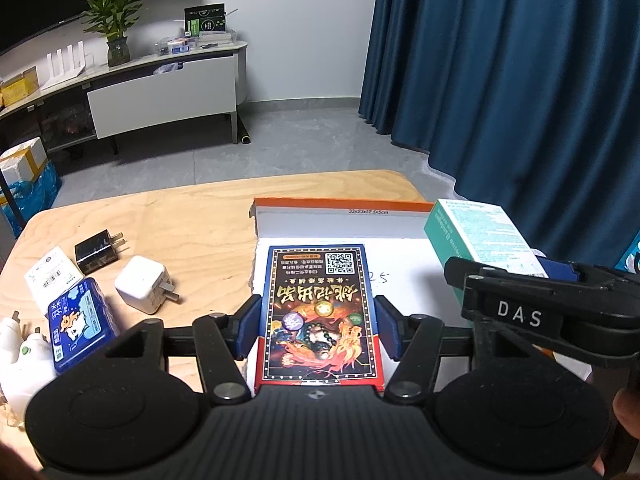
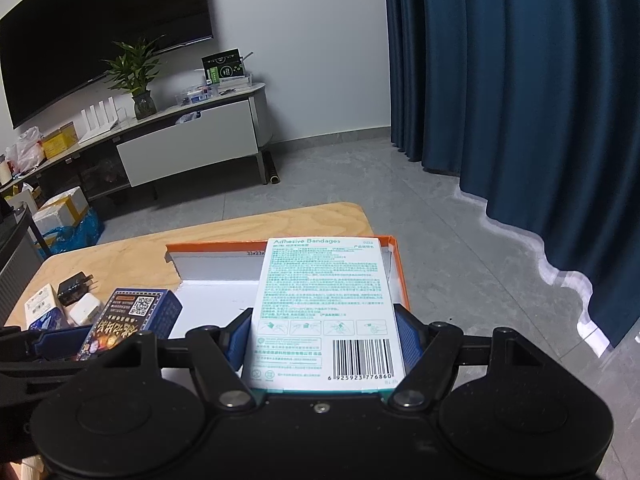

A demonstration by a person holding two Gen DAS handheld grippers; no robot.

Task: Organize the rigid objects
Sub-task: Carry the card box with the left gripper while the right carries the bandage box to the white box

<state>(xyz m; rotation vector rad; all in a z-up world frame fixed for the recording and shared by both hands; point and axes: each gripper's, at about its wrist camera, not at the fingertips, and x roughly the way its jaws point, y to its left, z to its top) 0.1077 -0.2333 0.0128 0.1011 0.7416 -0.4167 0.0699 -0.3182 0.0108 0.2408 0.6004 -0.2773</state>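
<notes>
My left gripper [image 1: 318, 320] is shut on a dark printed card box [image 1: 320, 276] with gold lettering and a QR code, its blue pads pressing both long sides. The box hangs over the white floor of a shallow orange-rimmed tray [image 1: 340, 202]. In the right wrist view my right gripper [image 2: 324, 320] is shut on a white and teal adhesive bandages box [image 2: 324, 288], held over the tray's [image 2: 216, 246] right part. From the left wrist view the bandages box [image 1: 476, 232] and right gripper [image 1: 500, 270] sit just right of the card box. The card box [image 2: 136, 312] shows at lower left in the right wrist view.
On the wooden table [image 1: 180, 216] left of the tray lie a black charger [image 1: 96, 250], a white charger [image 1: 142, 284], a blue tin [image 1: 78, 322], a white labelled packet [image 1: 50, 276] and white plugs [image 1: 20, 344]. A blue curtain [image 1: 500, 60] hangs to the right.
</notes>
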